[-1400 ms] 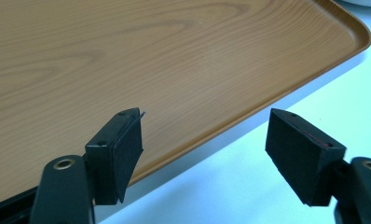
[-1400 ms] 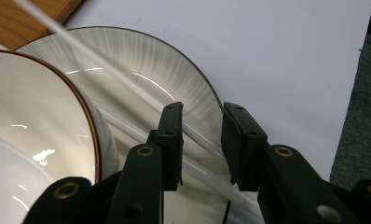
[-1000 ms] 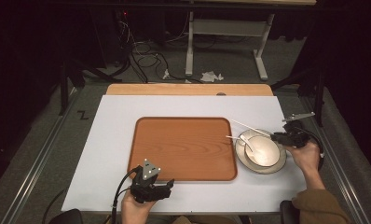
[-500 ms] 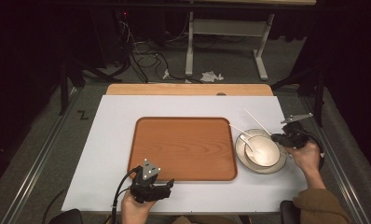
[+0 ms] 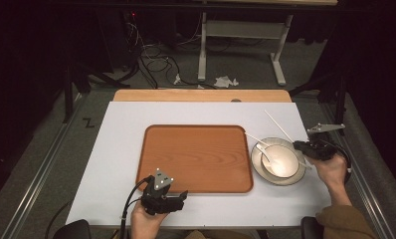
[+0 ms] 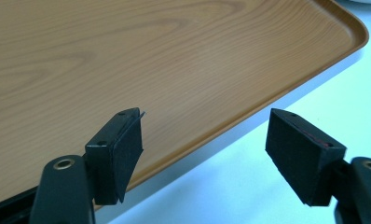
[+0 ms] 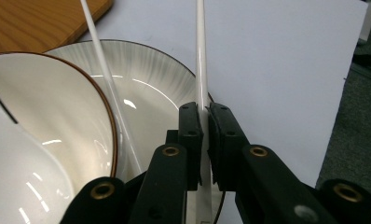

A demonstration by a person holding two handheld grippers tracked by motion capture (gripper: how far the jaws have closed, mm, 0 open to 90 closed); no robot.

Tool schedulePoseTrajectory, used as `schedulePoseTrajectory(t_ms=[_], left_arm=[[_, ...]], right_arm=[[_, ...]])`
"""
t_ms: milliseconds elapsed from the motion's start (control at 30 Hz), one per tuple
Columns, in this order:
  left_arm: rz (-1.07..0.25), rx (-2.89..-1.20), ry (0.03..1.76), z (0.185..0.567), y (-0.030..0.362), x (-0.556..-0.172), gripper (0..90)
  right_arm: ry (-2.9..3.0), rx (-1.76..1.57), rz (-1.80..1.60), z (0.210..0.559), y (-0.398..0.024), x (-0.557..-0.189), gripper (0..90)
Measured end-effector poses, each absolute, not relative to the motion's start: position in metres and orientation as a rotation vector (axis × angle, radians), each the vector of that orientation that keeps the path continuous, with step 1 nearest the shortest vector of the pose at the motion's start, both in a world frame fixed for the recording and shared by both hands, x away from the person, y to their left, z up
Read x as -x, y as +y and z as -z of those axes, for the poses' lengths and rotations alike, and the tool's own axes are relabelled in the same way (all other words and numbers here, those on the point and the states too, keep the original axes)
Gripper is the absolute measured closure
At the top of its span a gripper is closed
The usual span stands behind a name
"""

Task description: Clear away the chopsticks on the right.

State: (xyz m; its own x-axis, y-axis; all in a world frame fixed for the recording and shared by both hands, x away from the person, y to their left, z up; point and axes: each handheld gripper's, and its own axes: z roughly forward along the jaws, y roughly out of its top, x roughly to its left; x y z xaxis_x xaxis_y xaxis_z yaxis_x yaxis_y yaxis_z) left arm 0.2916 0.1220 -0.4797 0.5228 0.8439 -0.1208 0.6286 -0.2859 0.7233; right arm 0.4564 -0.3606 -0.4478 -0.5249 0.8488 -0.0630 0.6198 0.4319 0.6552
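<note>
My right gripper (image 7: pixel 204 114) is shut on a white chopstick (image 7: pixel 200 56), which slants up and back over the table's right side (image 5: pixel 280 127). A second white chopstick (image 7: pixel 104 74) rests across the rim of a ribbed white plate (image 7: pixel 160 84). On that plate sits a cream bowl (image 5: pixel 285 162) with a white spoon (image 5: pixel 265 153) in it. In the high view the right gripper (image 5: pixel 299 145) hovers at the plate's right edge. My left gripper (image 6: pixel 207 144) is open, its jaws straddling the near right edge of the wooden tray (image 6: pixel 174 56) with nothing between them, near the table's front (image 5: pixel 180 195).
The tray (image 5: pixel 196 154) lies in the middle of a white table top (image 5: pixel 121 149), with the plate just to its right. A wooden strip (image 5: pixel 201 95) runs along the far edge. Beyond it are cables and a white desk frame (image 5: pixel 241 30) on the floor.
The right gripper has lifted one chopstick off the plate; its far end has swung up and toward the back. The left gripper has stayed put.
</note>
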Motion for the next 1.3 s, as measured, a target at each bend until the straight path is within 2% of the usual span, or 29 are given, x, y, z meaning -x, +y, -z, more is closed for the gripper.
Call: schedulePoseTrajectory(t_ms=[267,767,1300], left_arm=[[-0.337,-2.05,1.145,0.48,0.113,-0.301,26.9],[-0.264,-2.097,1.04,0.48,0.093,-0.322,26.9],[-0.225,-2.118,0.966,0.478,0.08,-0.334,27.1]], right_arm=[[2.246,-1.255,-0.916,0.435,-0.367,-0.432,85.4],[2.214,-1.207,-1.002,0.415,-0.354,-0.375,85.3],[2.275,-1.133,-1.03,0.412,-0.312,-0.338,85.3]])
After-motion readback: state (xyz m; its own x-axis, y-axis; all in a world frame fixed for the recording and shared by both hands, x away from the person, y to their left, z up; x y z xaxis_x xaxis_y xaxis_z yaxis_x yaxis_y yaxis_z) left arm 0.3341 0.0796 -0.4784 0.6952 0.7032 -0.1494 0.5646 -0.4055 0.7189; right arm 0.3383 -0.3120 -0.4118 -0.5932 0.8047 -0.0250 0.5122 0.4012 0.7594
